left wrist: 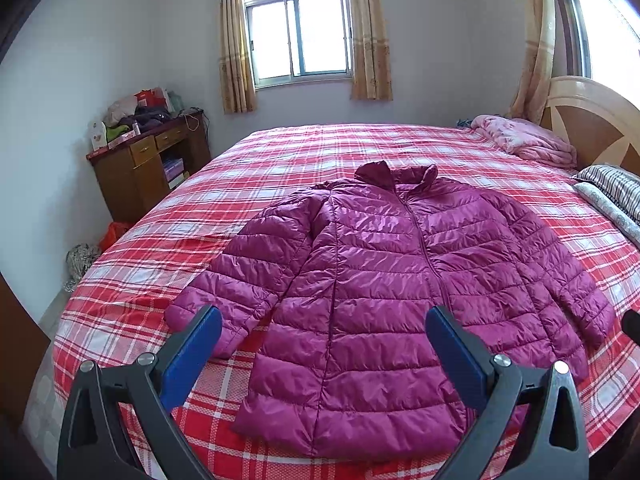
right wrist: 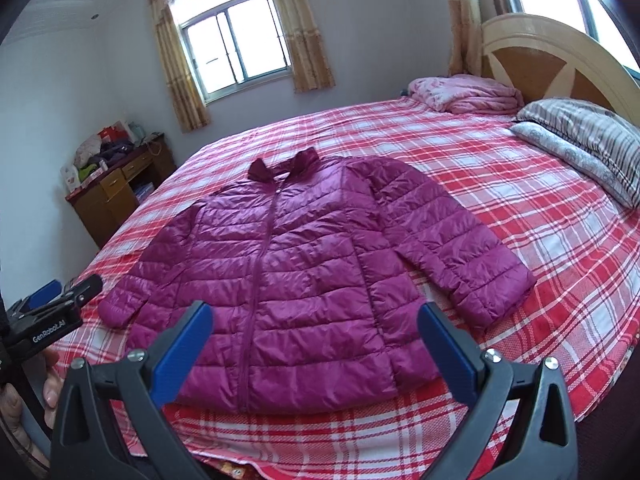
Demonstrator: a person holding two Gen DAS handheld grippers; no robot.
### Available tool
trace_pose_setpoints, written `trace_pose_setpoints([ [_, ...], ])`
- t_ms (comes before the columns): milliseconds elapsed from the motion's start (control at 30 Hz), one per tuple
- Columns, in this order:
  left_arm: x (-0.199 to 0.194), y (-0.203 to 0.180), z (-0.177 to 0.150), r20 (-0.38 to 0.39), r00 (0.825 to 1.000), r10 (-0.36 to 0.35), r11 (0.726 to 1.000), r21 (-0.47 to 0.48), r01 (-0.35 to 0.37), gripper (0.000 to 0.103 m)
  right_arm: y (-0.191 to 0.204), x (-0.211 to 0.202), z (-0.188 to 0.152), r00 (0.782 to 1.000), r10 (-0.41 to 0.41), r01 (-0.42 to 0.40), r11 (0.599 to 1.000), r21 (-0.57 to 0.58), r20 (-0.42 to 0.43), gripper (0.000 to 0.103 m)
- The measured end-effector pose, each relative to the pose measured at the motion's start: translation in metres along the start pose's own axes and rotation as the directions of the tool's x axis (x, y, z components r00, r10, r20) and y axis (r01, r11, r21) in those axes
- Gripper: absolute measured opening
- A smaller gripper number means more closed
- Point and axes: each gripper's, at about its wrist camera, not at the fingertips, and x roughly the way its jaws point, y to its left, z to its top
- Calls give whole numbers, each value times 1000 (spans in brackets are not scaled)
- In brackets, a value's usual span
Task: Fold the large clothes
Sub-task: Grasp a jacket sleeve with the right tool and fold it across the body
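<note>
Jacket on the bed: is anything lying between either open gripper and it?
Nothing visible. The magenta jacket lies flat and uncovered on the plaid bedspread; left gripper and right gripper are open near its hem. The pink blanket and pillows sit at the headboard.

1. Wide bed under a red, pink and white plaid sheet.
2. Magenta quilted jacket flat near the middle, zipped, front up, both sleeves spread out.
3. Folded pink blanket by the headboard.
4. Striped pillow just beside it, atop a paler patterned one.
</note>
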Motion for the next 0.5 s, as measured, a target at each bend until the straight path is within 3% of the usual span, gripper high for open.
trace_pose_setpoints([
  [67,17,3,1,-6,1000,21,1000,-8,-21,102,-28,12,2,999,-53,53,997,55,8,103],
  [300,90,1,3,-60,997,56,998,-7,-56,102,-112,60,-3,978,-174,195,955,222,-111,103],
  [500,145,-7,14,-69,992,102,995,11,-102,102,-162,90,2,961,-209,259,912,318,-183,96],
])
